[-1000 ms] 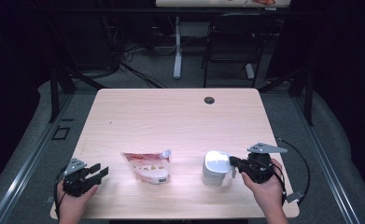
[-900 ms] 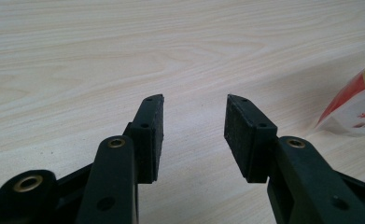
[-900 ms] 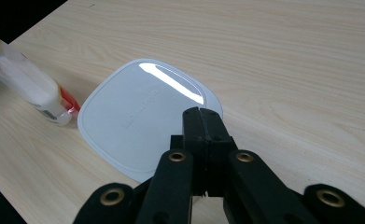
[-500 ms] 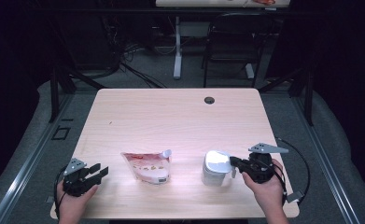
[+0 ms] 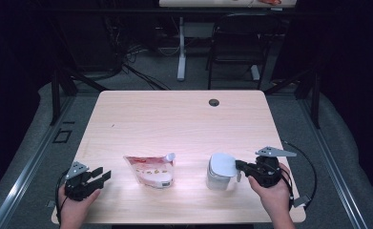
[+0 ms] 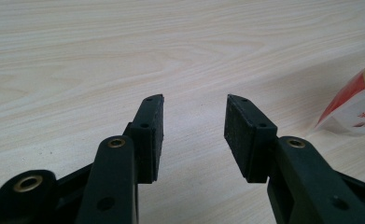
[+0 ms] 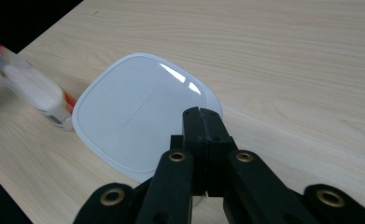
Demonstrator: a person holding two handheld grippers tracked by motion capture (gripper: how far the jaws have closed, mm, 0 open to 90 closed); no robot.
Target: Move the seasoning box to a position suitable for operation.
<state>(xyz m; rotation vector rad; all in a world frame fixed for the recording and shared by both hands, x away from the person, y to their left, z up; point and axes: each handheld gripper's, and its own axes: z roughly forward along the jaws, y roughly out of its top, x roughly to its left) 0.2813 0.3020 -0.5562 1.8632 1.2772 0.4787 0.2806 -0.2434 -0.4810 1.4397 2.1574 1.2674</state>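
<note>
A white container (image 5: 220, 170) with a rounded-square lid (image 7: 133, 116) stands at the table's front right. My right gripper (image 5: 237, 165) is shut, and its tips (image 7: 201, 112) lie over the lid's near edge. Whether they pinch the rim cannot be told. A red and white spouted pouch (image 5: 150, 170) lies flat at the front middle; its end (image 7: 26, 86) is just beyond the container. My left gripper (image 5: 102, 173) rests at the front left corner, open, with bare wood between its jaws (image 6: 194, 121). The pouch's corner (image 6: 357, 102) is off to its right.
The light wooden table (image 5: 174, 124) has a dark cable hole (image 5: 214, 102) near its far edge. Behind it stand a chair (image 5: 236, 47) and a white desk leg (image 5: 181, 47), with cables on the floor. A cable (image 5: 308, 167) loops off the right gripper past the table's right edge.
</note>
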